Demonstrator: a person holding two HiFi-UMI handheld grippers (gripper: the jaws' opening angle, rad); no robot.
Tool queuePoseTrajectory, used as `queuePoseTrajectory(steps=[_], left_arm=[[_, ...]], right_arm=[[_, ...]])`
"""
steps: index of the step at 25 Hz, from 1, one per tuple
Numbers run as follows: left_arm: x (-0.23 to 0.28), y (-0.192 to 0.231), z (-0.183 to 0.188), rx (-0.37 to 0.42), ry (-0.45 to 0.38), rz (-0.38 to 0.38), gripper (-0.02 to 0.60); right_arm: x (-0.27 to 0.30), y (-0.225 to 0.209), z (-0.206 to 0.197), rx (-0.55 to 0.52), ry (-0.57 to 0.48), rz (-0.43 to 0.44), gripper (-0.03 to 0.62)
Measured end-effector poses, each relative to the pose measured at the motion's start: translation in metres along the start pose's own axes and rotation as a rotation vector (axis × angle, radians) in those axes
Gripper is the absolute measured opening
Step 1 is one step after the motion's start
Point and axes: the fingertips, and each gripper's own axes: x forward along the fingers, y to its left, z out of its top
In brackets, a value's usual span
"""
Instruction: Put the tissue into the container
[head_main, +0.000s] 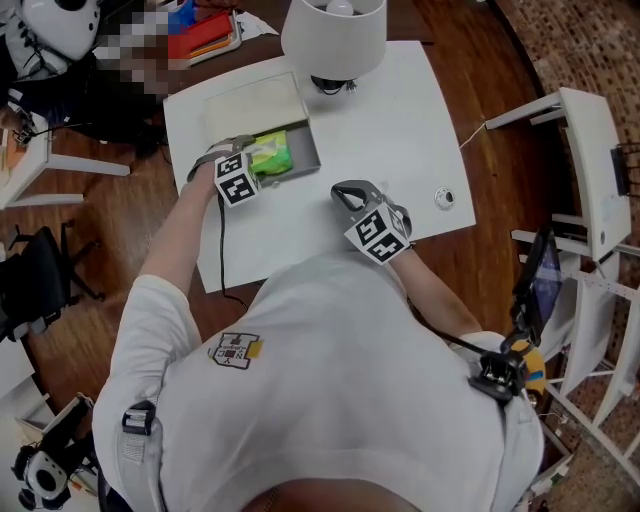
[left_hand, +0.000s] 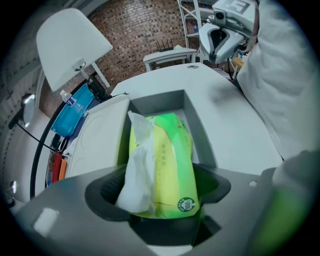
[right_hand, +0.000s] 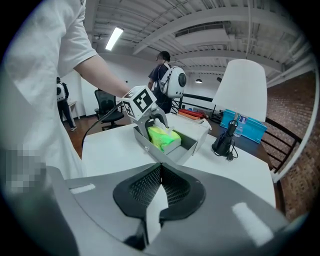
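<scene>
A green tissue pack (head_main: 272, 153) with a white sheet sticking out lies in the open grey container (head_main: 309, 150) on the white table. My left gripper (head_main: 258, 160) reaches into the container, its jaws wide on either side of the pack. In the left gripper view the pack (left_hand: 170, 160) fills the gap between the pads, and the loose sheet lies over the left pad. The container's (left_hand: 160, 102) far wall stands behind it. My right gripper (head_main: 347, 194) rests on the table to the right of the container, shut and empty. Its view shows the pack (right_hand: 162, 137) in the container (right_hand: 186, 150) under the left gripper (right_hand: 154, 122).
A white lamp (head_main: 335, 35) stands at the table's far edge, its black base (right_hand: 224, 140) next to the container. A small round object (head_main: 444, 198) lies near the table's right edge. A white chair (head_main: 590, 160) stands at the right. Red and blue items (head_main: 205, 35) lie beyond the table.
</scene>
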Motion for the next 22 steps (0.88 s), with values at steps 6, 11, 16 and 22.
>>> queuePoseTrajectory(steps=[6,11,16,22], left_arm=[[-0.007,0.003,0.004,-0.021,-0.034,0.034,0.387],[-0.019,0.004,0.007,-0.027,-0.061,0.033,0.407],[-0.034,0.011,0.005,-0.027,-0.066,0.064,0.431],[-0.067,0.02,-0.002,-0.124,-0.114,0.151,0.431]], right_arm=[[0.001,0.004,0.002,-0.011,-0.007,0.009,0.0],[0.0,0.002,0.003,-0.012,-0.011,0.009,0.0],[0.001,0.001,0.004,-0.014,-0.021,0.012,0.0],[0.003,0.001,0.01,-0.034,-0.041,0.026,0.0]])
